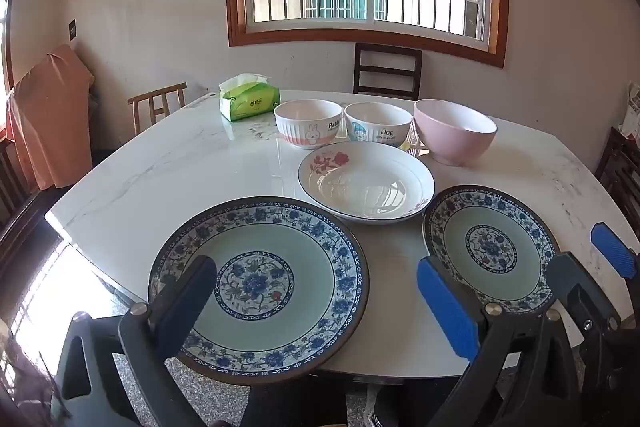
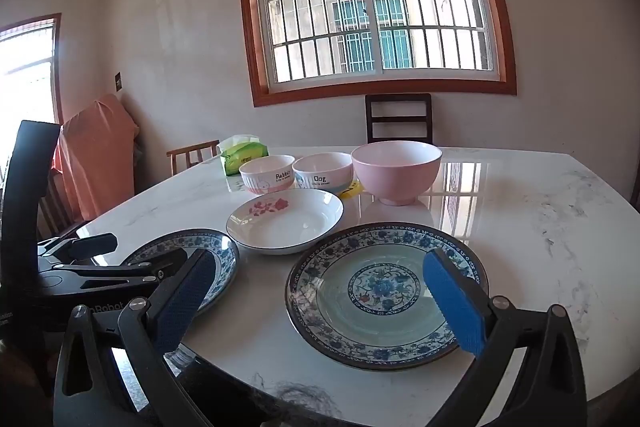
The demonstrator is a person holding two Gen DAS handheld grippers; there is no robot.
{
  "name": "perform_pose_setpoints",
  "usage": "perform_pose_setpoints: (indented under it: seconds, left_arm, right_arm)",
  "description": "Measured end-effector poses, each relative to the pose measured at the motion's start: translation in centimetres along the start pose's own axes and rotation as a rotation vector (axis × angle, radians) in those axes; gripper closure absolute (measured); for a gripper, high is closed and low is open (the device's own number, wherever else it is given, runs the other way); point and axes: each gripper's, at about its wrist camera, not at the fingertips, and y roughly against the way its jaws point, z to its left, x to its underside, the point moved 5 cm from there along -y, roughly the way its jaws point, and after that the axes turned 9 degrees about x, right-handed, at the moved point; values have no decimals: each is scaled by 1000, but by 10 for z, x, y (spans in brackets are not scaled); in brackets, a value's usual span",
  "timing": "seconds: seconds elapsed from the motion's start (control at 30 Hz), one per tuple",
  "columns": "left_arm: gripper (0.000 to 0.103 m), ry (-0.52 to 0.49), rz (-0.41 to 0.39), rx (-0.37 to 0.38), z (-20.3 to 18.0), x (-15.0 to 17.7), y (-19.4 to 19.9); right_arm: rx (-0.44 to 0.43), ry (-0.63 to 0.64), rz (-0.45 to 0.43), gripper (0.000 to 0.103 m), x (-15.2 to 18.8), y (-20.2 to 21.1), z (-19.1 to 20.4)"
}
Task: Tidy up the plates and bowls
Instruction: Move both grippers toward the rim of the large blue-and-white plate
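Note:
Two blue-patterned plates lie at the table's front: a larger left plate (image 1: 260, 287) (image 2: 224, 255), whose near rim juts past the table edge, and a right plate (image 1: 490, 247) (image 2: 384, 291). Behind them sits a white floral deep plate (image 1: 366, 181) (image 2: 284, 219). Further back stand a rabbit bowl (image 1: 308, 123) (image 2: 267, 173), a dog bowl (image 1: 378, 127) (image 2: 322, 171) and a pink bowl (image 1: 454, 131) (image 2: 396, 171). My left gripper (image 1: 314, 267) (image 2: 132, 253) hovers open over the left plate. My right gripper (image 2: 318, 263) (image 1: 592, 259) hovers open over the right plate, holding nothing.
The white marble table (image 1: 160, 163) also carries a green tissue pack (image 1: 248, 99) at the back left. A dark chair (image 1: 387, 71) stands behind the table under the window, and a light wooden chair (image 1: 158, 103) at the left. An orange cloth (image 1: 48, 119) drapes furniture by the wall.

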Motion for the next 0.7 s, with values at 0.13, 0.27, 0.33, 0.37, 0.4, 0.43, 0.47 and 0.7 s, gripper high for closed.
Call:
perform_pose_setpoints:
  seconds: [0.13, 0.27, 0.33, 0.37, 0.4, 0.43, 0.47, 0.7]
  left_arm:
    - [1, -6, -20, -2, 2, 11, 8]
    - [1, 11, 3, 9, 11, 21, 10]
    - [1, 13, 26, -10, 12, 20, 8]
    - [1, 15, 33, -12, 13, 20, 7]
    - [1, 20, 36, -16, 16, 21, 8]
    - [1, 27, 38, -19, 20, 22, 10]
    - [1, 33, 46, -22, 23, 21, 9]
    - [1, 135, 105, -31, 61, 27, 13]
  right_arm:
    - [-35, 2, 13, 0, 0, 1, 16]
    - [-92, -16, 48, 0, -2, -4, 36]
    - [-136, -38, 53, 0, -2, 1, 29]
    - [-151, -42, 56, 0, -2, 3, 32]
    - [-157, -43, 58, 0, -2, 3, 36]
    - [-167, -46, 59, 0, -3, 3, 36]
    - [-174, -39, 64, 0, -3, 3, 41]
    - [-277, -26, 130, 0, -7, -6, 56]
